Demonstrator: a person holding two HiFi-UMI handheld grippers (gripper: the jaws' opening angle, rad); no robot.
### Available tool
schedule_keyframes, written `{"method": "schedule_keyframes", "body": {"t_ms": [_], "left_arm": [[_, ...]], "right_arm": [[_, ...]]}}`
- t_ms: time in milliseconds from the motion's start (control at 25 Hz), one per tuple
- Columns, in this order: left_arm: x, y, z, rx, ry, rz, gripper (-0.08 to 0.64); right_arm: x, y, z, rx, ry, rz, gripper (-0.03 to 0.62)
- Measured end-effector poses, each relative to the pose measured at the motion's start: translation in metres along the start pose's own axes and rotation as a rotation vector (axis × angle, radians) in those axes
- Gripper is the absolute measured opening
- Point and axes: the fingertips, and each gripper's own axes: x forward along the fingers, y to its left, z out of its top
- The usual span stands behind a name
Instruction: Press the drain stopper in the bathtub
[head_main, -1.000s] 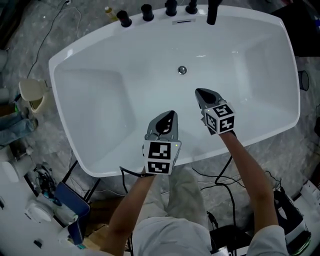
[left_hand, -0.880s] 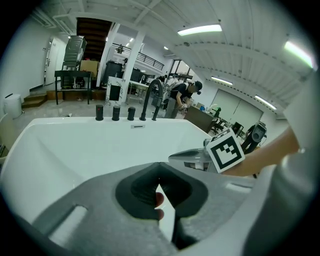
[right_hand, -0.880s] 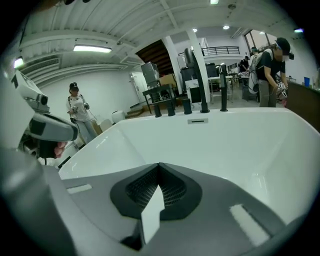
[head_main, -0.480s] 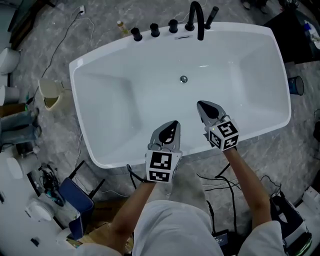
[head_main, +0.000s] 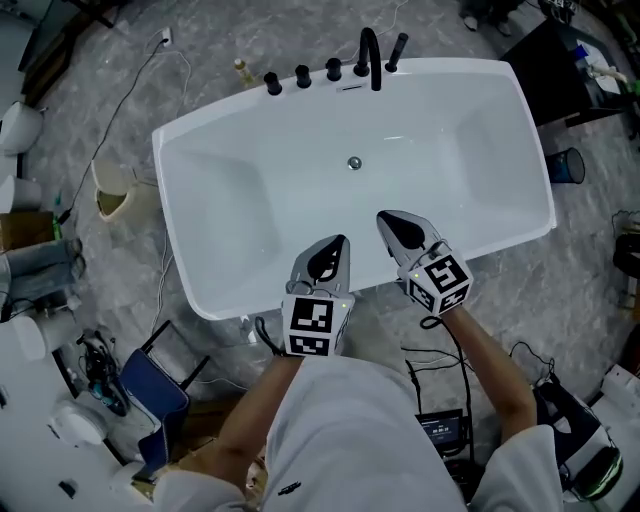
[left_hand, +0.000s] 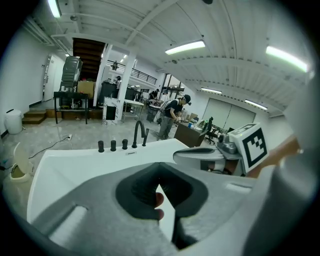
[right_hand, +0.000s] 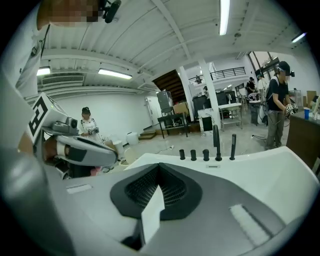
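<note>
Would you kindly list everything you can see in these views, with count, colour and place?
bathtub: one, white, centre of the head view
drain stopper: one, silver, tub bottom, towards the far rim
tap fittings: five, black, in a row on the far rim
bucket: one, cream, on the floor left of the tub
bin: one, dark blue, on the floor right of the tub
bystanders: two in the right gripper view, one in dark, one in white, beyond the tub
left gripper: one, grey with marker cube, over the tub's near edge, jaws together, empty
right gripper: one, grey with marker cube, over the tub, jaws together, empty
forearms: two, bare, behind the grippers
</note>
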Motion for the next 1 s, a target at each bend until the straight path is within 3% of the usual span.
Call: {"method": "schedule_keyframes", "body": {"t_ms": [200, 560, 800, 1000], "left_arm": [[-0.033, -0.019, 0.027, 0.009, -0.045, -0.023, -0.002], [-0.079, -0.056, 0.027, 0.074, -0.029, -0.077, -0.002], [-0.116, -0.052, 0.065, 0.049, -0.117, -0.065, -0.002], [-0.135, -0.056, 0.082, 0.021, -0.16, -0.058, -0.002]], "right_arm": [[-0.036, 0.029, 0.042, -0.029, -0.065, 0.012, -0.002], [-0.085, 0.072, 0.067, -0.039, -0.097, 0.038, -0.003], [-0.109, 0.111, 0.112, -0.089, -0.152, 0.054, -0.005], [-0.124, 0.132, 0.127, -0.035, -0.215, 0.08, -0.005]]}}
